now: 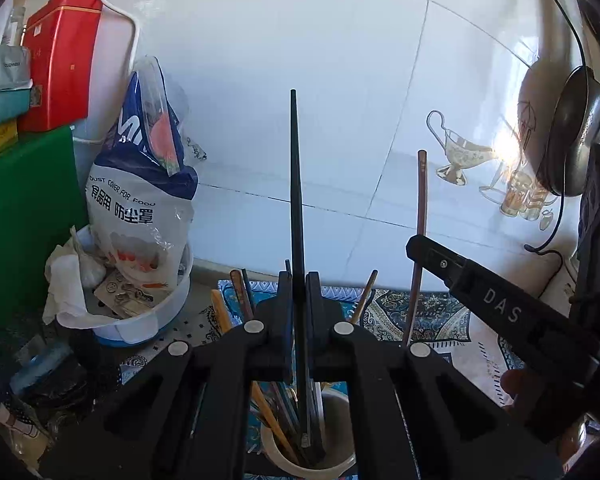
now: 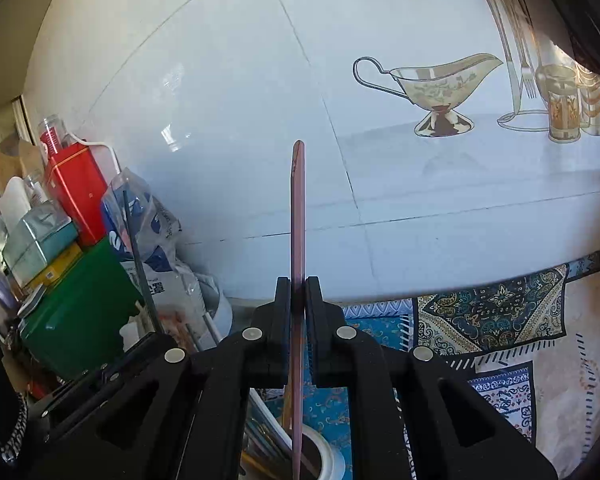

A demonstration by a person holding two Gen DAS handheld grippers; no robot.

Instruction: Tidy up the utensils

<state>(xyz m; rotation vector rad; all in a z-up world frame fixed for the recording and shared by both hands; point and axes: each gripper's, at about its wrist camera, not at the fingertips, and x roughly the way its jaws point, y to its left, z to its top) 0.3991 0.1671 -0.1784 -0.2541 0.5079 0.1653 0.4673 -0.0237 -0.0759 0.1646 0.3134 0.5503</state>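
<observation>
Left gripper (image 1: 298, 280): jaws clamped on a black chopstick (image 1: 296, 200) – stick stands upright, tip up against the white tiled wall (image 1: 300, 60), lower end reaching down into the holder.
Right gripper (image 2: 298, 284): jaws clamped on a reddish-brown chopstick (image 2: 298, 216), also upright; its lower end runs down toward the holder rim.
Holder: white utensil cup (image 1: 332, 404) at near centre, just below the left gripper, w/ several wooden and dark chopsticks (image 1: 228, 316) leaning in it.
Right gripper in left view: to the right of the cup, its finger marked "DAS", brown stick rising past it.
Surface: patterned blue cloth (image 2: 480, 320) under the cup, running right.
Left side: white bowl (image 1: 148, 320) w/ plastic food-cover bag (image 1: 140, 200) – red tin (image 1: 64, 60) and green box (image 1: 28, 220) beside it.
Far right: dark pan (image 1: 580, 132) hanging on the wall.
</observation>
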